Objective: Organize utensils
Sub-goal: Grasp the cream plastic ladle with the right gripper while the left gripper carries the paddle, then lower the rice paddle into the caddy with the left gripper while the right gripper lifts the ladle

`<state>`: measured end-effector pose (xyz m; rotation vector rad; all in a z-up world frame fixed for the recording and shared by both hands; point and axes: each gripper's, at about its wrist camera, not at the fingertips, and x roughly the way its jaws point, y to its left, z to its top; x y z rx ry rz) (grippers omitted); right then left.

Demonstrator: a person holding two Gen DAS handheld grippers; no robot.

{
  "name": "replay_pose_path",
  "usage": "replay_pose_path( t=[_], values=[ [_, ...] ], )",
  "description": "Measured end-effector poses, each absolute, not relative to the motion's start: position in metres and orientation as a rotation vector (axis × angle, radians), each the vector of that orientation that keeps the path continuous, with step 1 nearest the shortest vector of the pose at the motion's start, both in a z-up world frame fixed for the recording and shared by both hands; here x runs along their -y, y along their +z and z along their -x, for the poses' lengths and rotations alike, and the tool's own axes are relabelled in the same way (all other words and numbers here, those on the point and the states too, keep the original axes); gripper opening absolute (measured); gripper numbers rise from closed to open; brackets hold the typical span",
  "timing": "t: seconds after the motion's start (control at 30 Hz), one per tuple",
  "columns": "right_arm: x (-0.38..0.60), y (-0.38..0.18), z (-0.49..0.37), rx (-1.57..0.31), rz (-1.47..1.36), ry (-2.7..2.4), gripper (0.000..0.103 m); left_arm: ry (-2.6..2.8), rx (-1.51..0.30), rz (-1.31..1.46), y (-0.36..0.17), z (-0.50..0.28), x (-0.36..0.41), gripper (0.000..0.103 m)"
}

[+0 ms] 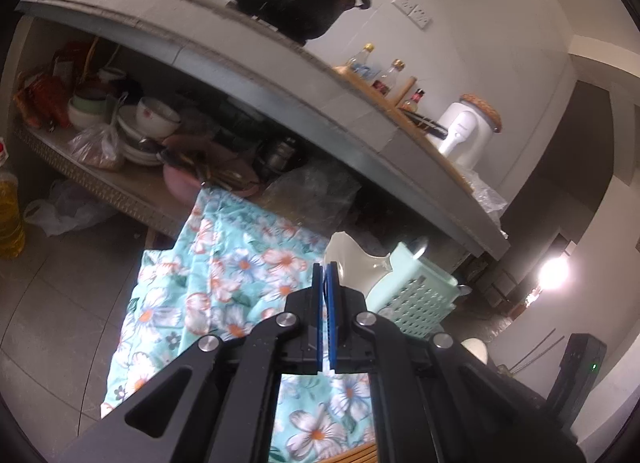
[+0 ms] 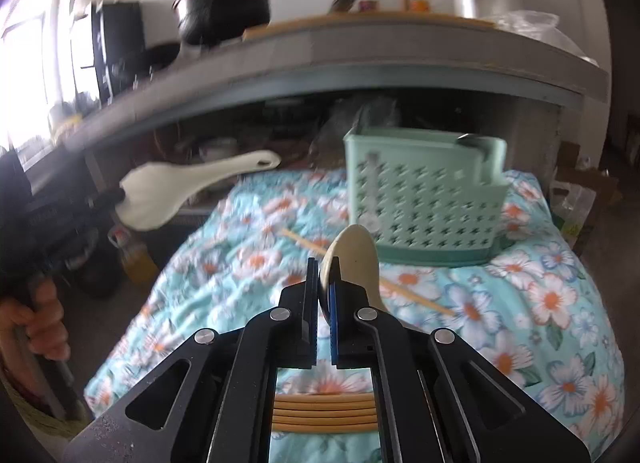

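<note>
Left gripper [image 1: 325, 269] jaws clenched on a glossy white plastic rice paddle [image 2: 168, 187], held up left of the mint perforated plastic basket [image 2: 424, 199]. Right gripper [image 2: 325, 265] jaws clamped on a smooth cream spoon [image 2: 356, 255], bowl up, in front of the basket. Thin wooden chopstick [image 2: 416, 299] lies on the floral cloth [image 2: 540, 303].

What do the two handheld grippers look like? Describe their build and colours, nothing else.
Both look alike. The left gripper and right gripper have matte black linkage arms with slot cutouts and round silver pivot bolts, ending in flat black fingers faced with blue pads. No cables or markings are visible. A bare hand shows; no sleeve is visible.
</note>
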<state>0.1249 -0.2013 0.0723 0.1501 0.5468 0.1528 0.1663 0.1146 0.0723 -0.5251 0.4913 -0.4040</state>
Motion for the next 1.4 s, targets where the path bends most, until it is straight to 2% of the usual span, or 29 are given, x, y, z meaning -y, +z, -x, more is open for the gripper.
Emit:
replay_pose_path(
  t=[0.37,0.67,0.9,1.2,1.4],
  values=[
    [0.266,0.107,-0.096,-0.426,-0.291,0.086,0.003,-0.507,-0.349,0.371,0.132,-0.169,-0.059,0.001],
    [0.282,0.107,-0.089,-0.409,-0.313,0.065,0.003,-0.436,-0.236,-0.174,0.159,-0.176,0.039,0.001],
    [0.288,0.102,-0.088,-0.414,-0.336,0.062,0.003,-0.373,-0.184,-0.606,0.148,-0.189,0.097,0.001],
    [0.299,0.096,-0.086,-0.411,-0.362,0.055,0.003,-0.422,-0.294,-0.916,0.140,-0.223,0.144,0.001],
    [0.303,0.093,-0.086,-0.415,-0.373,0.058,0.003,-0.437,-0.401,-1.001,0.136,-0.238,0.169,0.002]
  ],
)
